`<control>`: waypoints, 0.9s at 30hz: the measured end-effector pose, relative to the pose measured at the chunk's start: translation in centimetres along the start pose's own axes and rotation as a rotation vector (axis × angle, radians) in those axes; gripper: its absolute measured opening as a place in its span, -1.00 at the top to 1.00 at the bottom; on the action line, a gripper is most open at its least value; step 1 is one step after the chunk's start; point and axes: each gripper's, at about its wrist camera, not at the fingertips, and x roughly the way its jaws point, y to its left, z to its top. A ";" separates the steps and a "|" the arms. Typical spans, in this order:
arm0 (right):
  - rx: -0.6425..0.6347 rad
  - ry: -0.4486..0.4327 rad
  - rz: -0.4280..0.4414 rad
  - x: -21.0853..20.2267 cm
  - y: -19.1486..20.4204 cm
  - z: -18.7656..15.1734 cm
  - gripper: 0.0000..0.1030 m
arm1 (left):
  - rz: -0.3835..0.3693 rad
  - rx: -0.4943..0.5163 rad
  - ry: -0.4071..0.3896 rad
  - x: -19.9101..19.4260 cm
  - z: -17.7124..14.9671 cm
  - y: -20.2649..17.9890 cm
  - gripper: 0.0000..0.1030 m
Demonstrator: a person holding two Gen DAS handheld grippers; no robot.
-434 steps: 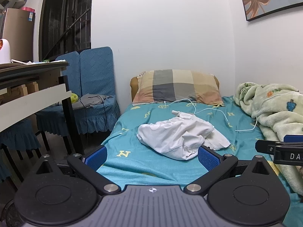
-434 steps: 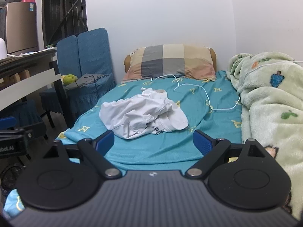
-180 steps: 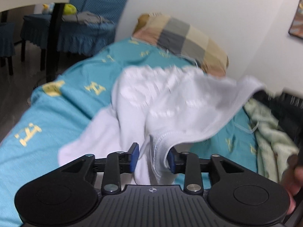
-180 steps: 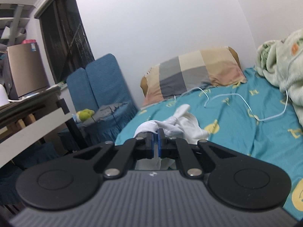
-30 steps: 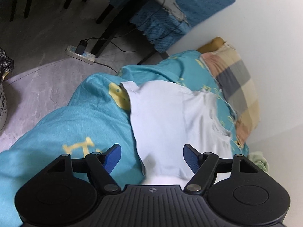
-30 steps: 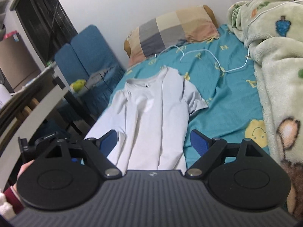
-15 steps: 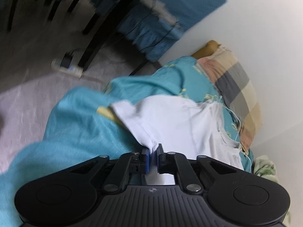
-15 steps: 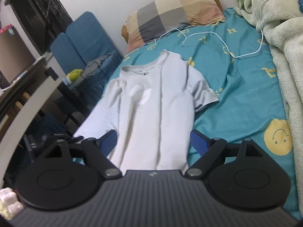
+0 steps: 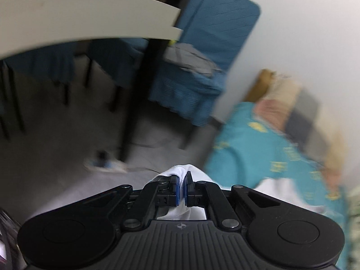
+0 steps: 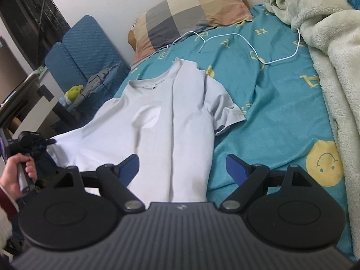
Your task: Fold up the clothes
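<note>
A white T-shirt (image 10: 171, 121) lies spread on the teal bedsheet (image 10: 276, 103), collar towards the pillow. My left gripper (image 9: 181, 185) is shut on a bunched white edge of the T-shirt (image 9: 180, 171), lifted past the bed's side. In the right wrist view that left gripper (image 10: 50, 142), held by a hand, pulls the shirt's left lower corner out sideways. My right gripper (image 10: 182, 168) is open, its blue pads spread over the shirt's lower hem, with nothing pressed between them.
A checked pillow (image 10: 191, 15) and a white cable (image 10: 247, 45) lie at the head of the bed. A pale fleece blanket (image 10: 333, 72) is heaped along the right. Blue chairs (image 9: 209, 51) and a table (image 9: 90, 20) stand left of the bed.
My left gripper closed on the shirt's edge and swung it left and upward off the bed. The right gripper sank closer to the hem, staying open.
</note>
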 end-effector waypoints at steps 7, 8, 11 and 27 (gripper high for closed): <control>-0.009 0.028 -0.010 1.7 -0.3 0.0 -0.66 | -0.009 0.014 0.103 2.4 -1.8 0.5 0.46; -0.013 0.033 -0.006 2.0 -0.2 0.0 -0.66 | -0.015 0.018 0.125 1.9 -2.2 0.6 0.41; -0.029 0.047 -0.004 2.4 0.1 0.0 -0.66 | -0.056 0.029 0.202 -1.0 -3.9 1.7 0.28; -0.094 -0.010 0.003 -3.7 1.9 -1.0 -0.66 | -0.183 0.345 0.573 -21.3 -22.3 -5.3 0.18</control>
